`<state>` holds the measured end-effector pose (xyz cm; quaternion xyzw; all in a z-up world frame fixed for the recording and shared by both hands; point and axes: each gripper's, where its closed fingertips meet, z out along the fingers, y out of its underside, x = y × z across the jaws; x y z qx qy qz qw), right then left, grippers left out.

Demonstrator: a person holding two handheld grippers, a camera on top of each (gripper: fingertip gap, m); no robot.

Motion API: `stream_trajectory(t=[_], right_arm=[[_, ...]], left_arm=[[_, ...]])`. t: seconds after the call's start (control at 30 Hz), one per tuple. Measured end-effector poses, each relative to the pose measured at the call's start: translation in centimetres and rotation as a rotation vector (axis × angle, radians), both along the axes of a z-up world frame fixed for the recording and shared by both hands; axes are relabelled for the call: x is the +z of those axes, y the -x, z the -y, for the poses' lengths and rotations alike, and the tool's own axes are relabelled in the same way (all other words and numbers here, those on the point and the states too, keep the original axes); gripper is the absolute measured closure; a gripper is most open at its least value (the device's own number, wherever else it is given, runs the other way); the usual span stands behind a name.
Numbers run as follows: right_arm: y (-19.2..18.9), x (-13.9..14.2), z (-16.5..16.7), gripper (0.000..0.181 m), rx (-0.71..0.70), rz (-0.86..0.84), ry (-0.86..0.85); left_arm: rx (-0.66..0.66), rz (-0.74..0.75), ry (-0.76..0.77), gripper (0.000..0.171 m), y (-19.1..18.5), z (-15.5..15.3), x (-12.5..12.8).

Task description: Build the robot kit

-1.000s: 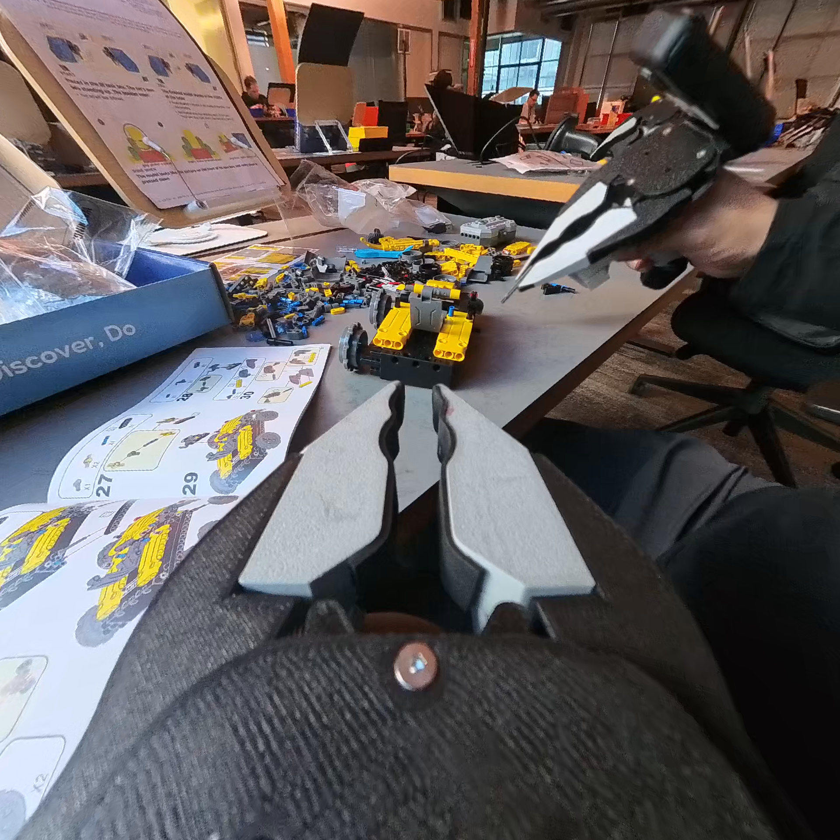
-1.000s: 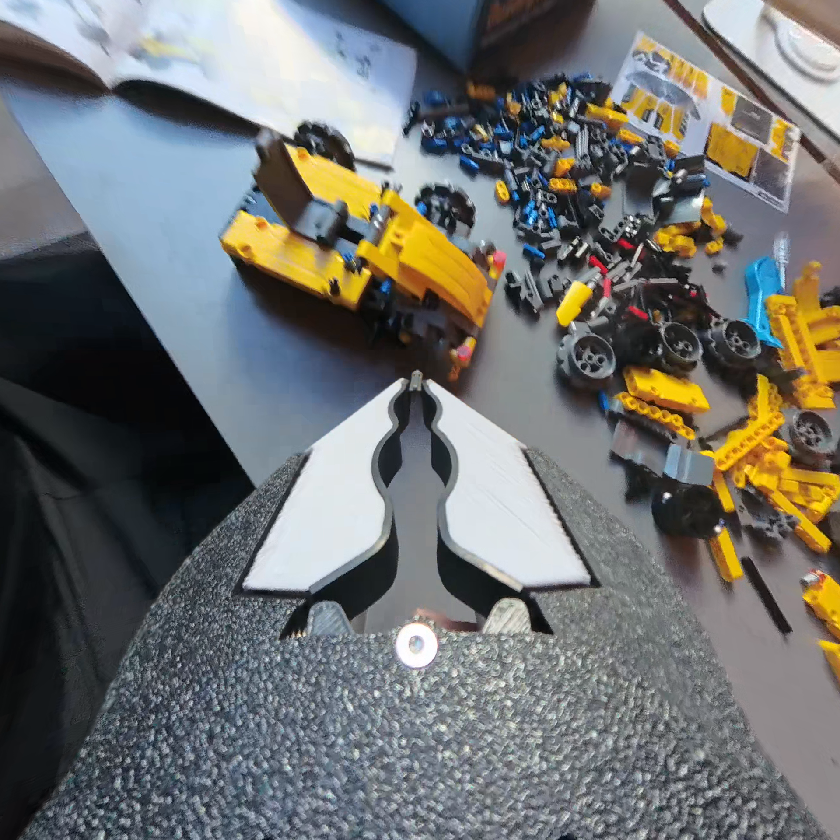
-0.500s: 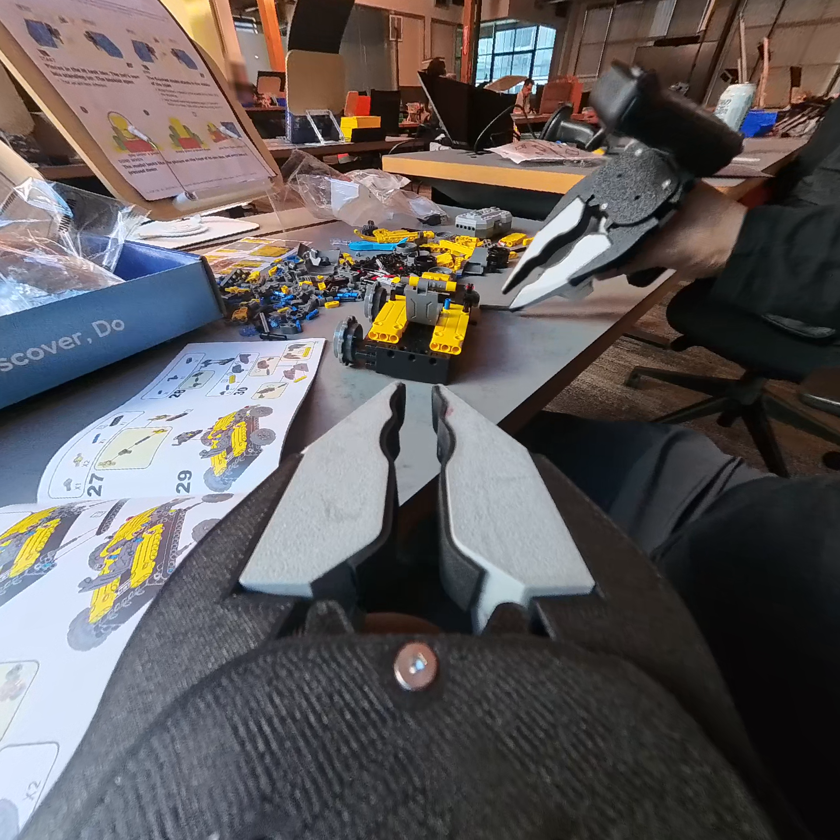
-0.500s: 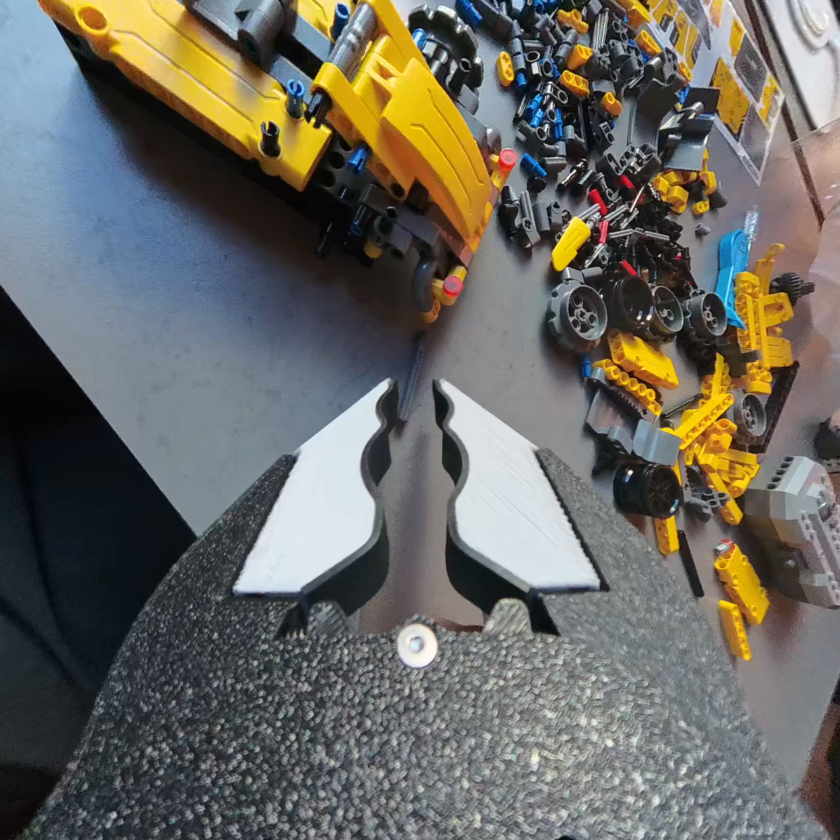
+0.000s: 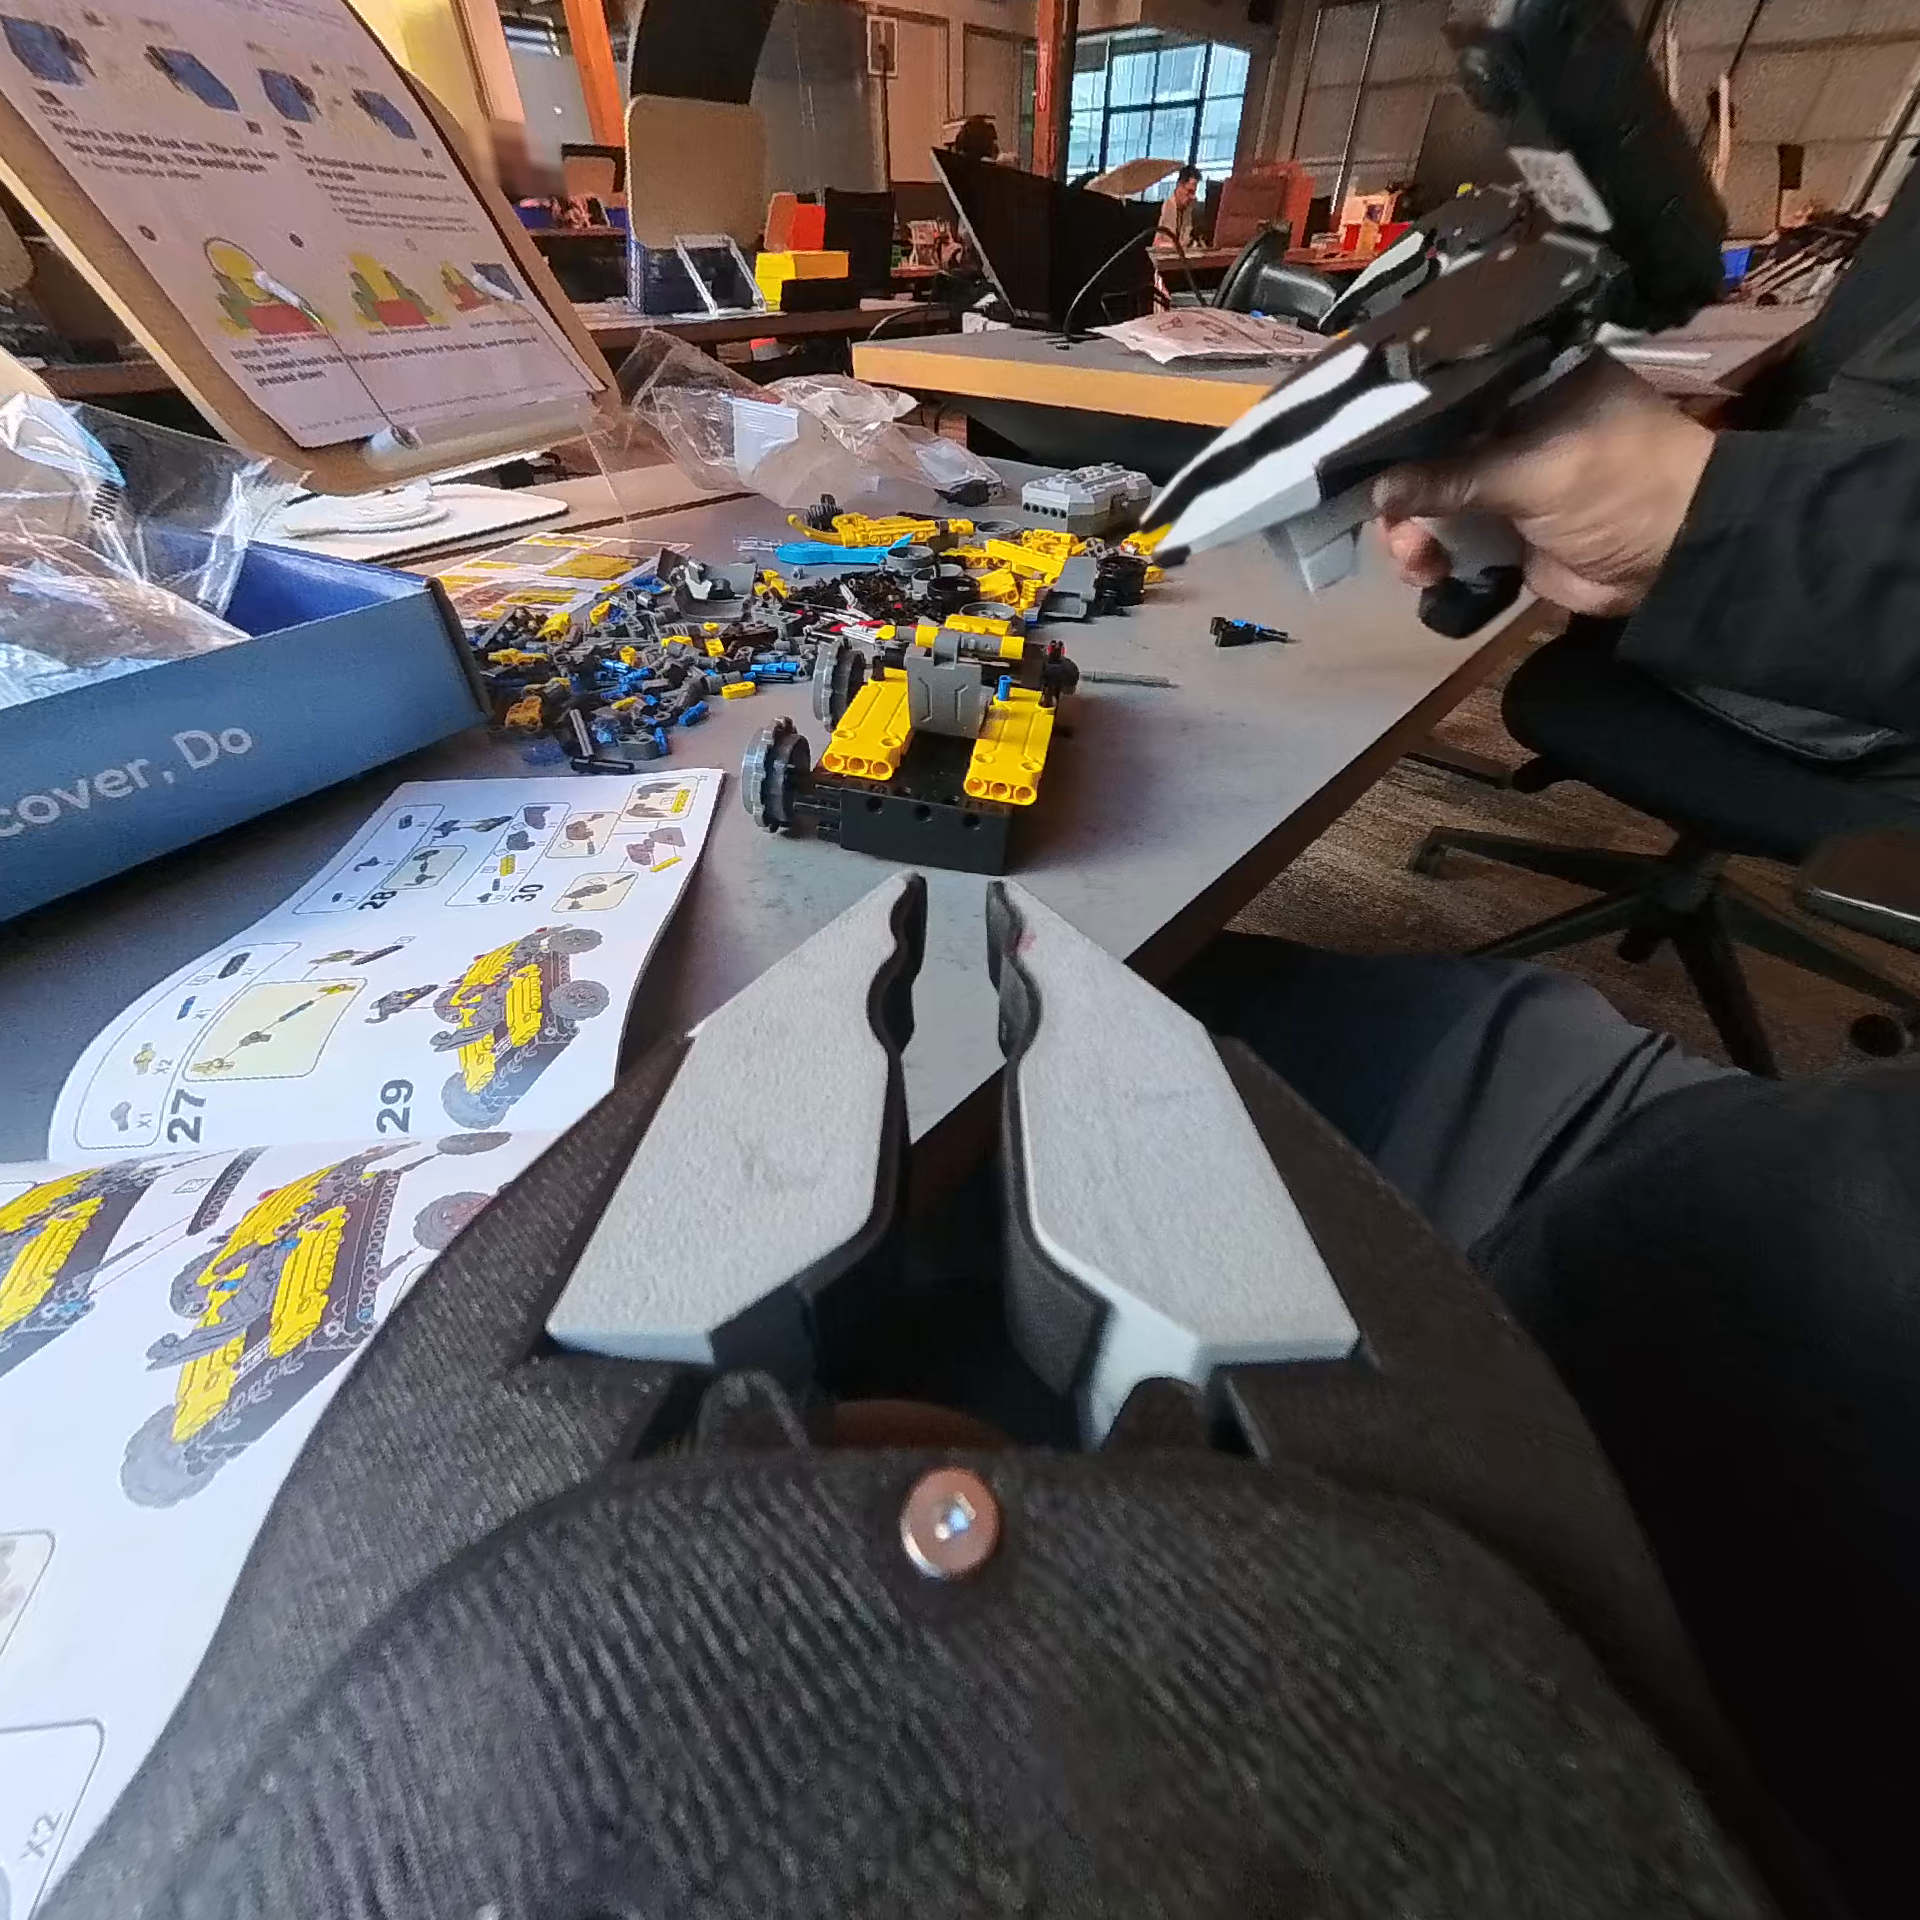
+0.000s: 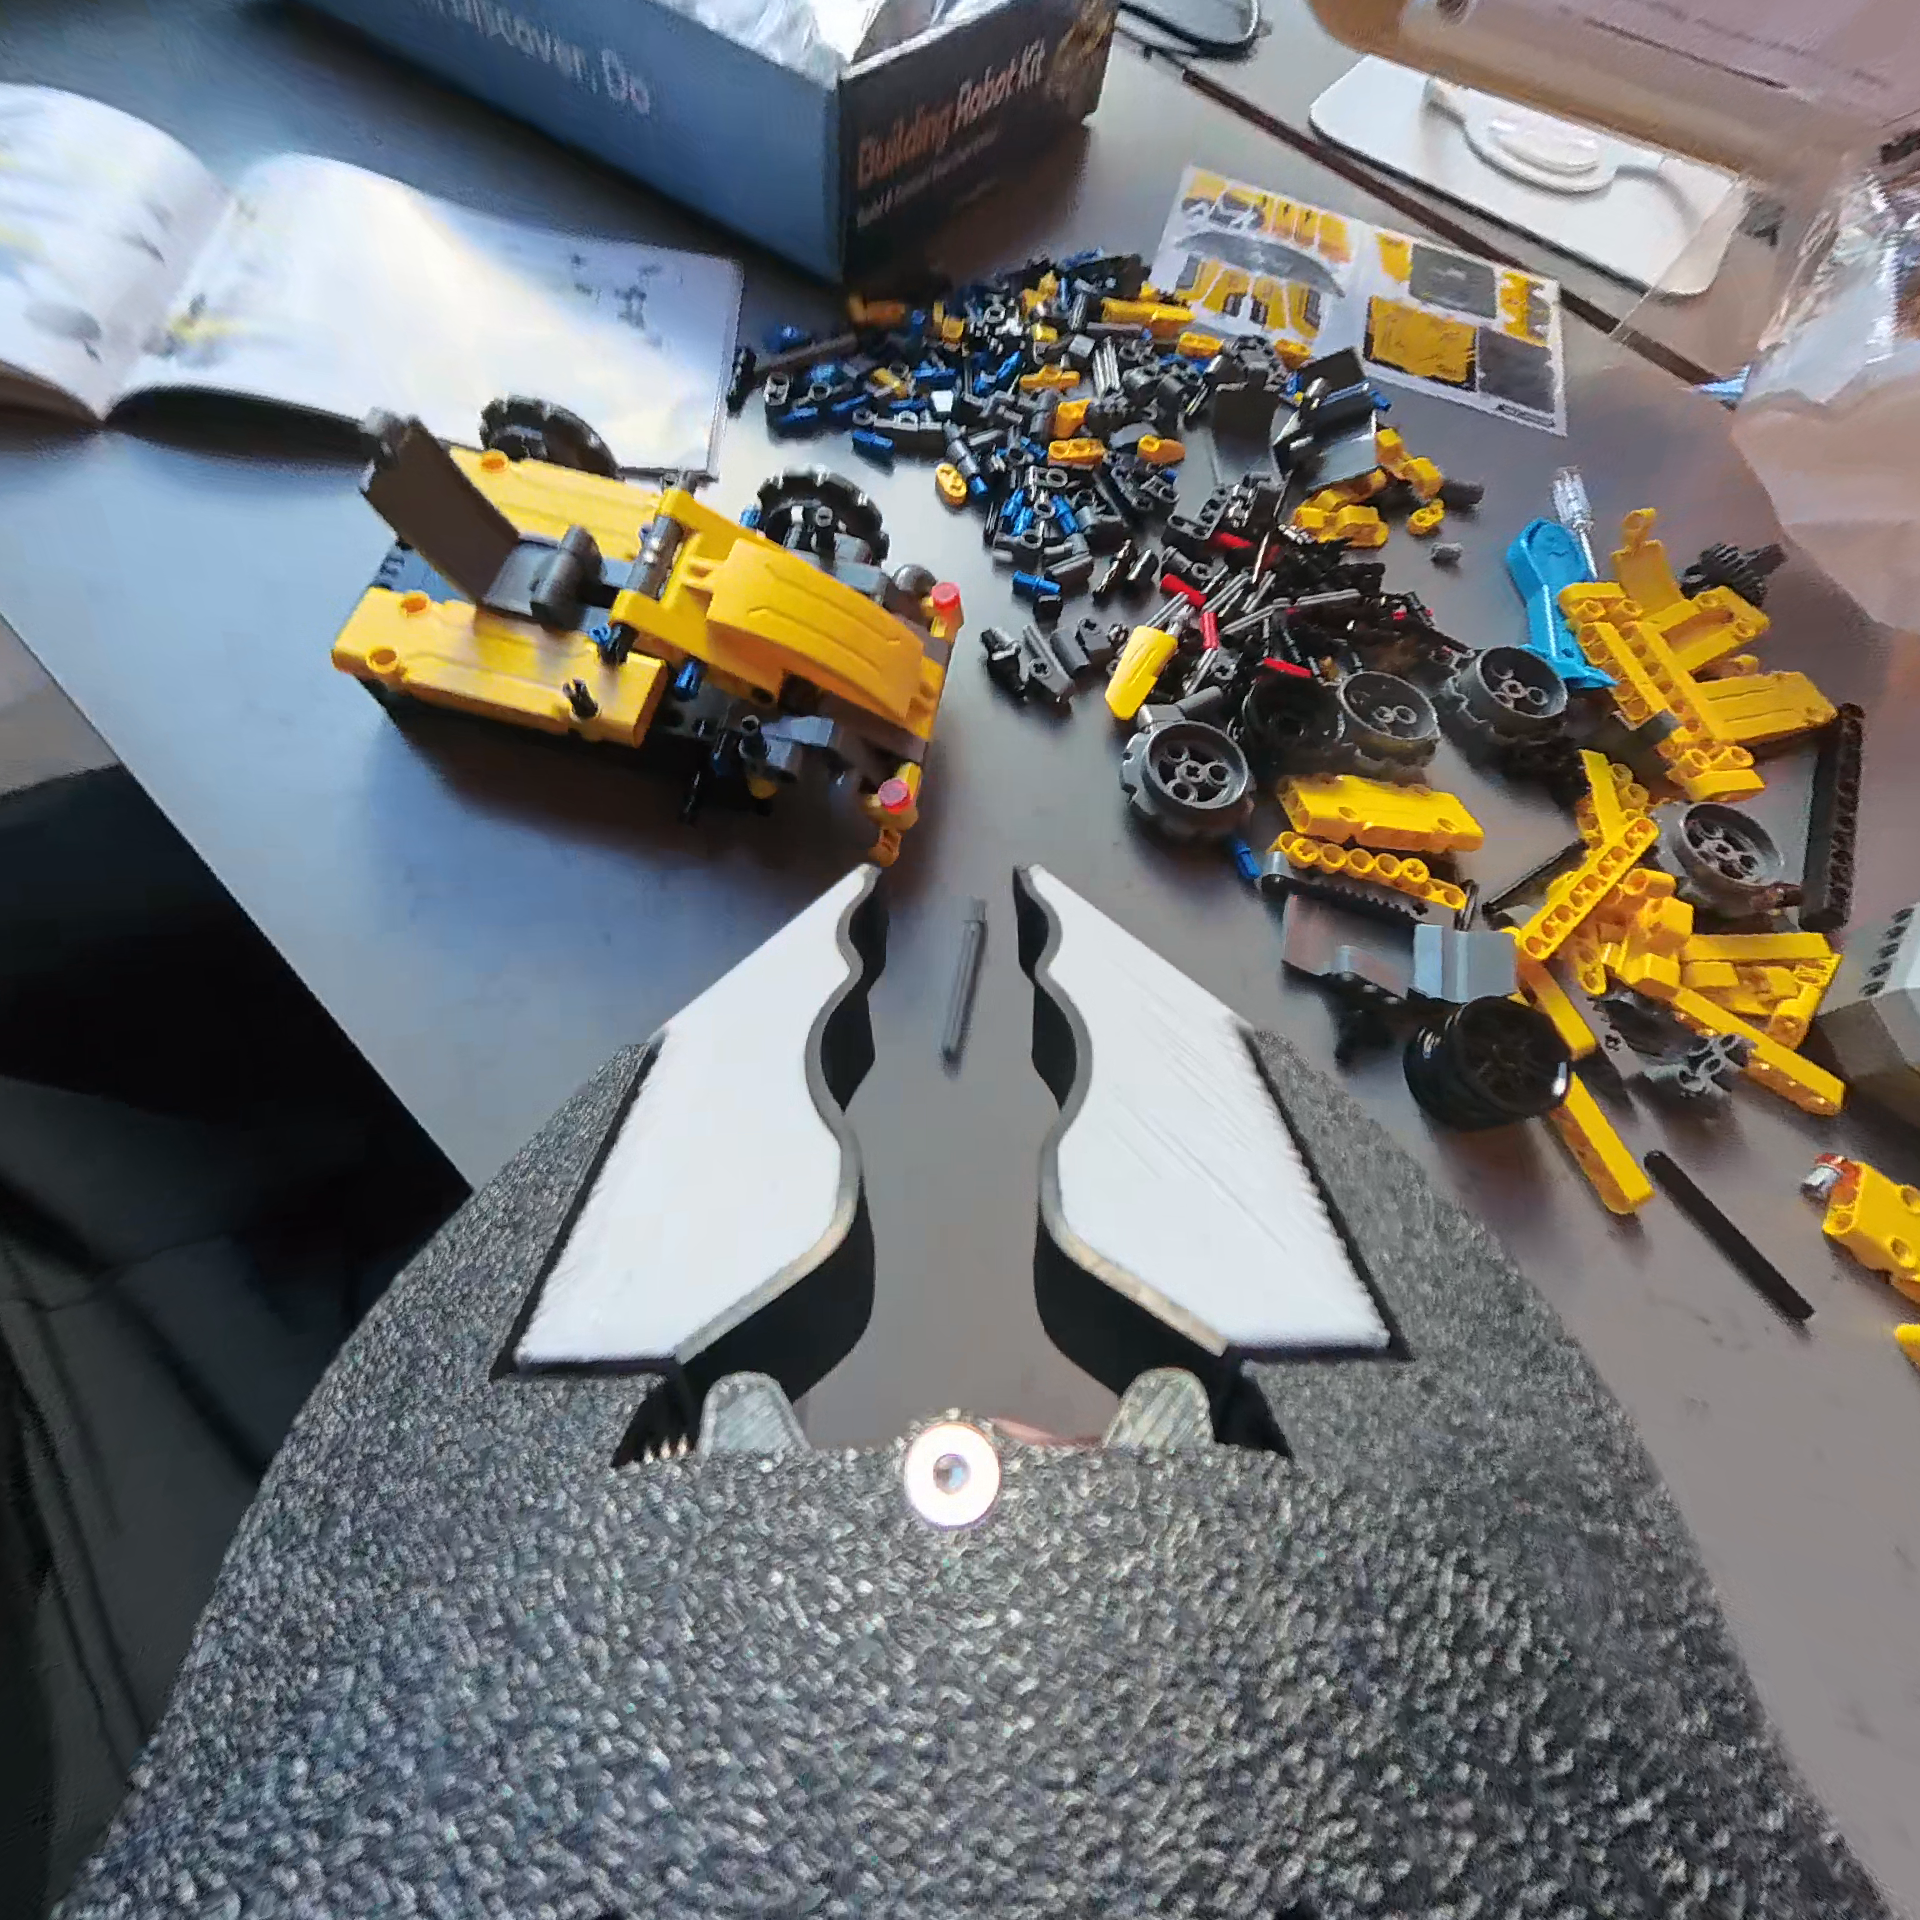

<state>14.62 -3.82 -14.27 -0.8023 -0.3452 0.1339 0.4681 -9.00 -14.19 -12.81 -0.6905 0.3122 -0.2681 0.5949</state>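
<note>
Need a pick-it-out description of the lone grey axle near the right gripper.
Start at the half-built yellow vehicle on the dark table. Just off its red-studded corner, between the fingertips of the right gripper, lies a thin grey axle. It lies alone, apart from the loose parts pile.

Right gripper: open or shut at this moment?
Open. The right gripper shows a clear gap between its fingertips, with a thin grey axle lying on the table below, ungripped.
</note>
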Motion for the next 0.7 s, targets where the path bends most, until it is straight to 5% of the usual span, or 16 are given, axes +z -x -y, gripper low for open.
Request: stream_trajectory(t=[0.43,0.7], right_arm=[[-3.9,2.9,-1.8,0.153,-0.181,-0.050,-0.065],[-12.5,-1.0,0.1,0.147,-0.390,-0.058,0.103]], left_arm=[[-0.003,-0.015,-0.008,0.164,0.0,0.0,-0.2],[-0.013,-0.053,0.011,0.164,-0.9,0.2,-1.3]])
